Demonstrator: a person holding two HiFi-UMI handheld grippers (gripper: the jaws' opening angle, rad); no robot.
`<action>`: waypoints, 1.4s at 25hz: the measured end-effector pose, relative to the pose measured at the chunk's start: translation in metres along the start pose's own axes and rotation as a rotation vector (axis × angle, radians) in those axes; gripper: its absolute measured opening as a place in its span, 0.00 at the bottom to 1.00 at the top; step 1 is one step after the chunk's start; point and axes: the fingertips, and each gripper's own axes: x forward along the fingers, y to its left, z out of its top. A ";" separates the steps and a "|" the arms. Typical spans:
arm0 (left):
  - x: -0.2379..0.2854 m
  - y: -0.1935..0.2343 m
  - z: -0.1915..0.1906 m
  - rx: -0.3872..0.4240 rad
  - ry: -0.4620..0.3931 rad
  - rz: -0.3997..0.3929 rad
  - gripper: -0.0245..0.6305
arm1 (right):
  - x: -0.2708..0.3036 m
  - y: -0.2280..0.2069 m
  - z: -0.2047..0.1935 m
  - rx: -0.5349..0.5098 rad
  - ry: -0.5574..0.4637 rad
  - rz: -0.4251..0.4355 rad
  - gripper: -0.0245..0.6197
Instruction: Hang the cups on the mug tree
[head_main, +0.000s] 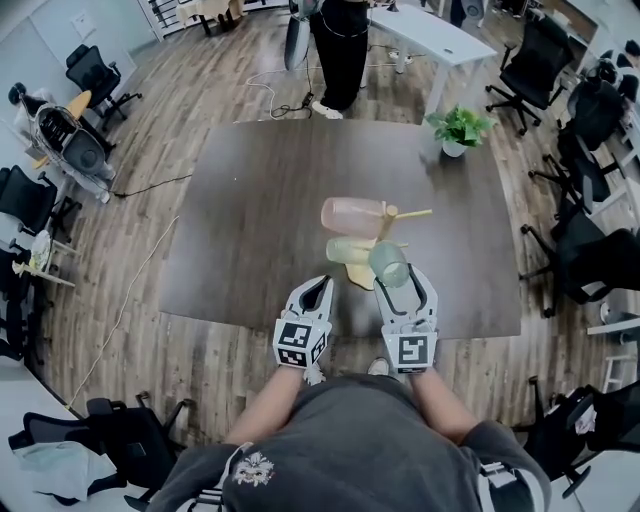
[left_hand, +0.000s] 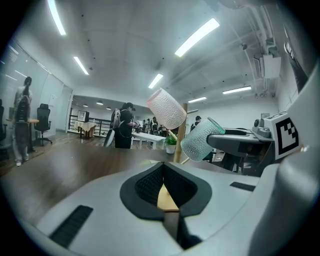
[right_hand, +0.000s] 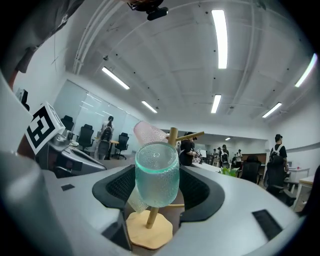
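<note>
A wooden mug tree (head_main: 392, 214) stands mid-table on a round base (right_hand: 149, 231). A pink cup (head_main: 352, 213) hangs high on it and a pale yellow cup (head_main: 348, 250) hangs lower. My right gripper (head_main: 402, 276) is shut on a textured green cup (head_main: 388, 263), held tilted just in front of the tree. In the right gripper view the green cup (right_hand: 157, 172) fills the space between the jaws and hides most of the pole (right_hand: 172, 135). My left gripper (head_main: 317, 285) is shut and empty, to the left of the tree. From it I see the pink cup (left_hand: 166, 107) and the green cup (left_hand: 200, 141).
The dark table (head_main: 250, 200) carries a small potted plant (head_main: 458, 130) at its far right corner. A person (head_main: 340, 50) stands beyond the far edge. Office chairs (head_main: 535, 60) and a white table (head_main: 430, 35) ring the room.
</note>
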 end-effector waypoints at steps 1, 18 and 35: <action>0.000 0.001 -0.001 -0.002 0.001 0.001 0.05 | 0.001 0.001 -0.002 -0.011 0.011 -0.007 0.49; -0.004 0.014 -0.010 -0.007 0.023 -0.009 0.05 | 0.001 0.011 -0.023 -0.025 0.052 -0.074 0.49; -0.014 0.009 -0.015 0.021 0.034 -0.038 0.05 | 0.001 0.017 -0.035 0.002 0.106 -0.115 0.49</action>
